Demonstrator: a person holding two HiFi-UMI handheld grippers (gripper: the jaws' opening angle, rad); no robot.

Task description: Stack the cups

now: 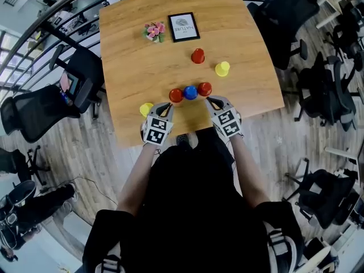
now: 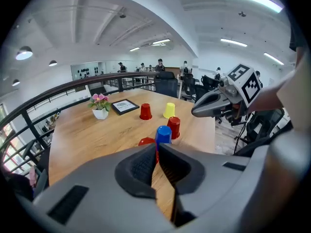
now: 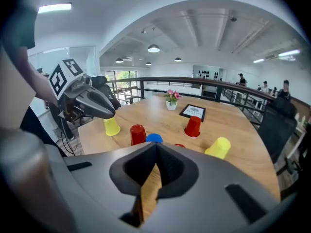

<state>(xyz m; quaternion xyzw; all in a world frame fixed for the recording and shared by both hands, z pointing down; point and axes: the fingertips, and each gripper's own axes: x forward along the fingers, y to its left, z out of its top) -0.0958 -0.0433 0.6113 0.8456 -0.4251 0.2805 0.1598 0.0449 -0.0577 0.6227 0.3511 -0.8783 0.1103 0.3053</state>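
Observation:
Three upturned cups stand in a row near the table's front edge: a red cup [image 1: 176, 95], a blue cup [image 1: 190, 92] and a red cup [image 1: 205, 89]. Farther back are another red cup [image 1: 197, 56] and a yellow cup [image 1: 222, 68]. A second yellow cup [image 1: 146, 109] sits at the front left. My left gripper [image 1: 168, 105] is shut and empty, just in front of the left red cup [image 2: 145, 141]. My right gripper [image 1: 210, 100] is also shut and empty, just in front of the right red cup. The blue cup [image 2: 163, 135] [image 3: 154, 138] shows beyond both sets of jaws.
A small flower pot [image 1: 154, 32] and a framed card [image 1: 183, 27] stand at the far side of the wooden table [image 1: 131, 61]. Office chairs [image 1: 290, 16] surround the table, and a railing [image 1: 51, 10] runs behind it on the left.

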